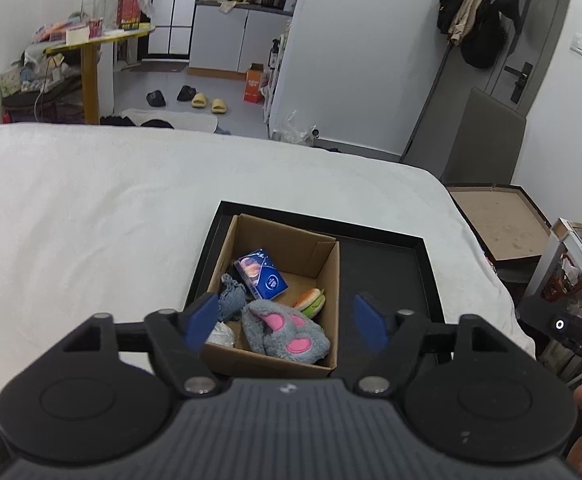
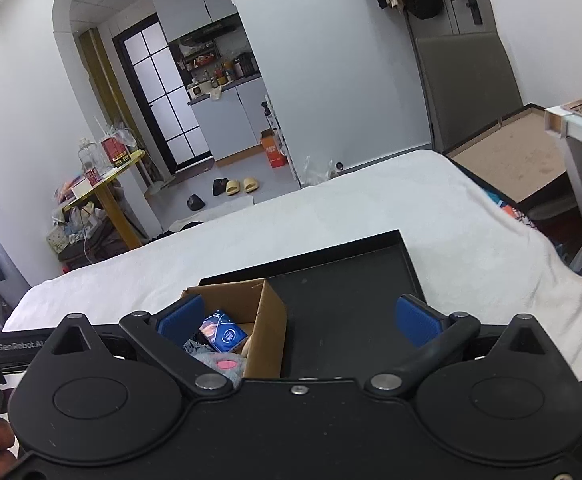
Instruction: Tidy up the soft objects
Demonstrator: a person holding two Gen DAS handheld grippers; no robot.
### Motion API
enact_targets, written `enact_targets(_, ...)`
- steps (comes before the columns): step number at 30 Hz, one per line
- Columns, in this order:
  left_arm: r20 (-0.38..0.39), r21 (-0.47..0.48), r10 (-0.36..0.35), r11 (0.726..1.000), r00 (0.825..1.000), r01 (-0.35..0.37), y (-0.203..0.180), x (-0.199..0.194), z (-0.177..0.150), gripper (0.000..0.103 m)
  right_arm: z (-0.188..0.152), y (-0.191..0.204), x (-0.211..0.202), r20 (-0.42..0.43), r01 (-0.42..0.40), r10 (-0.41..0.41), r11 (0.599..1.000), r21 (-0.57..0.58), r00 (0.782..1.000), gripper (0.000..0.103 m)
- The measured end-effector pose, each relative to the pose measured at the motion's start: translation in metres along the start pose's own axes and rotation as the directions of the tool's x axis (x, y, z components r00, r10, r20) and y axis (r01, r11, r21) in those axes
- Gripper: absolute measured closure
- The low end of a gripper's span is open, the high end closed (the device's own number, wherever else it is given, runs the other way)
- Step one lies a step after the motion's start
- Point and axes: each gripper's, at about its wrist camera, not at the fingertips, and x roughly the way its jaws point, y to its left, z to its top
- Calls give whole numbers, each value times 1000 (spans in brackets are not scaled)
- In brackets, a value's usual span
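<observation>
A cardboard box (image 1: 323, 264) stands in the left half of a black tray (image 1: 387, 276) on a white bed. Inside it lie a grey plush paw with pink pads (image 1: 287, 330), a blue tissue pack (image 1: 261, 274), a toy burger (image 1: 311, 302), a grey-blue knitted piece (image 1: 231, 294) and something white (image 1: 221, 334). My left gripper (image 1: 287, 322) hovers above the box, open, nothing between its blue pads. My right gripper (image 2: 299, 320) is open wide over the tray (image 2: 351, 300) beside the box (image 2: 271, 320), with nothing in it. The paw (image 2: 223, 366) and tissue pack (image 2: 225, 334) show there too.
The white bed (image 1: 91, 220) spreads left and behind the tray. A brown board (image 1: 499, 220) lies beyond the bed's right edge, near a glass-topped side table (image 1: 579, 264). A yellow table (image 1: 87, 64), slippers (image 1: 207, 102) and a kitchen nook lie farther back.
</observation>
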Motion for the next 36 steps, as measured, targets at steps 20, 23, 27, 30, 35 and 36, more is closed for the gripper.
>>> enact_targets(20, -54, 86, 29, 996, 998, -25, -4, -49, -2, 10, 0, 0, -56, -48, 74, -75, 997, -16, 996, 0)
enact_targets(23, -35, 104, 51, 993, 998, -47, -6, -56, -5, 9, -4, 0, -57, -73, 109, -112, 994, -31, 991, 0)
enact_targets(27, -42, 113, 62, 992, 997, -57, -5, -60, -12, 9, -9, -2, -60, -88, 146, -151, 987, -61, 985, 0)
enact_targets(30, -44, 110, 75, 992, 996, -70, -3, -65, -14, 9, -12, -6, -65, -98, 122, -126, 991, -47, 987, 0)
enact_targets(35, -36, 114, 91, 990, 995, -86, -2, -74, -19, 9, -14, 0, -74, -101, 95, -102, 993, -71, 990, 0)
enact_targets(36, -37, 114, 94, 990, 995, -89, -2, -76, -20, 9, -14, 3, -75, -102, 89, -96, 993, -79, 990, 0)
